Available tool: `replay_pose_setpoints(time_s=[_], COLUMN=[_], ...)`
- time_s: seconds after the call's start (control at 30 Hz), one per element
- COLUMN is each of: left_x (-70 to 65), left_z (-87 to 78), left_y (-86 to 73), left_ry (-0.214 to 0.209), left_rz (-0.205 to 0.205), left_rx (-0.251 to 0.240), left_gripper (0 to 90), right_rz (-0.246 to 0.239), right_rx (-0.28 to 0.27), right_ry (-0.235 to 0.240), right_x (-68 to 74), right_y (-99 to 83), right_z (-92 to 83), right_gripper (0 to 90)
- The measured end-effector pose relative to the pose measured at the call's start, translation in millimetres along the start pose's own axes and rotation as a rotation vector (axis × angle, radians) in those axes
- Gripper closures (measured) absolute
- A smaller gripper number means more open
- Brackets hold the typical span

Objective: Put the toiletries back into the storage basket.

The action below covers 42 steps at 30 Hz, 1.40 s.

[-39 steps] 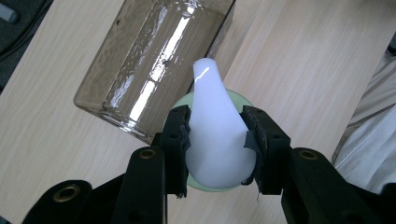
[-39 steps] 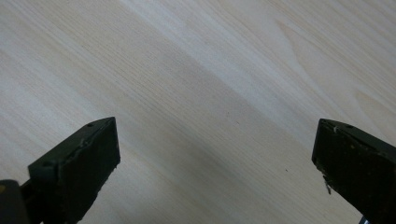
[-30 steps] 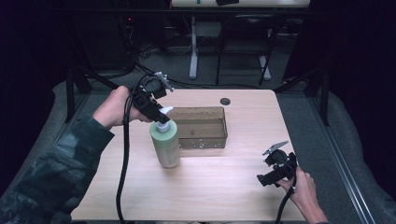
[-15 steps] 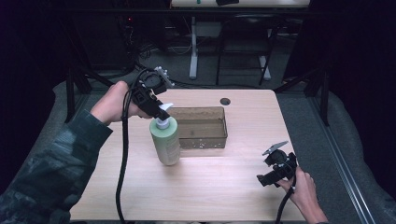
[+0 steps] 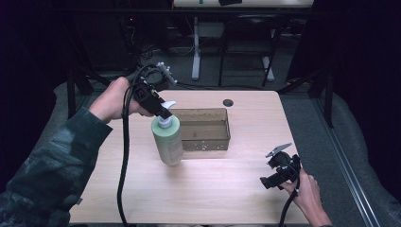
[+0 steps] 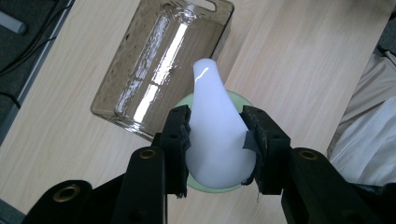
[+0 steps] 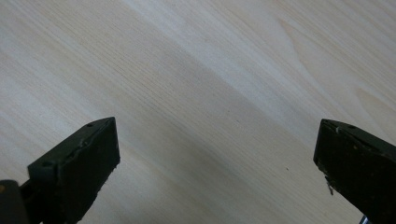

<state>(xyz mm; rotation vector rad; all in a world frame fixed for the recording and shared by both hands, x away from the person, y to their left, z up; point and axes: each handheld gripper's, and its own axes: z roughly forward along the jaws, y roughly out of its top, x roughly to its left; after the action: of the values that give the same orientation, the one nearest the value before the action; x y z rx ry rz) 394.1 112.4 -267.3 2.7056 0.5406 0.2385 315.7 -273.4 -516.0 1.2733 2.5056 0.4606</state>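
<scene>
Nothing much moved: your left gripper (image 6: 215, 140) stays clamped on the pump (image 6: 217, 126) of the bottle (image 5: 167, 140) beside the bin (image 5: 204, 128), right gripper (image 7: 217, 168) wide open, empty; next, lift into bin.

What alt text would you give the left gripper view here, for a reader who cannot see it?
The left gripper is shut on the white pump head of a pale green bottle, seen from above with a black jaw on each side. Beyond it, a clear rectangular bin sits on the light wooden table.
</scene>
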Motion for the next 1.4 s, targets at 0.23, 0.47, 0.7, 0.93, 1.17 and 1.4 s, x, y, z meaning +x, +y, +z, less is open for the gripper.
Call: replay_pose_setpoints(time_s=[0.23,0.47,0.7,0.93,1.17,1.4], left_x=[-0.6,2.5,5.3,7.2,8.0,12.9], left_z=[-6.8,-13.6,-21.3,-25.0,-28.7,-31.9], left_y=[4.2,7.8,13.5,18.1,22.3,25.5], left_ry=[0.005,0.012,0.023,0.024,0.027,0.037], left_rz=[0.009,0.008,0.006,0.001,0.001,-0.001], left_rx=[0.000,-0.002,-0.009,-0.017,-0.021,-0.026], left_gripper=[62.9,62.9,62.9,62.9,62.9,62.9], right_rz=[0.001,0.003,0.001,0.000,0.000,0.002], right_rx=[0.003,0.006,0.007,0.006,0.008,0.010], right_ry=[0.000,0.000,0.001,0.001,0.000,0.001], right_x=[0.4,0.6,-0.5,-0.4,0.1,-0.4], right_y=[0.0,-0.1,-0.3,-0.3,-0.3,-0.8], right_z=[0.1,0.3,0.3,0.4,0.8,0.8], right_gripper=[0.2,0.3,0.4,0.4,0.4,0.4])
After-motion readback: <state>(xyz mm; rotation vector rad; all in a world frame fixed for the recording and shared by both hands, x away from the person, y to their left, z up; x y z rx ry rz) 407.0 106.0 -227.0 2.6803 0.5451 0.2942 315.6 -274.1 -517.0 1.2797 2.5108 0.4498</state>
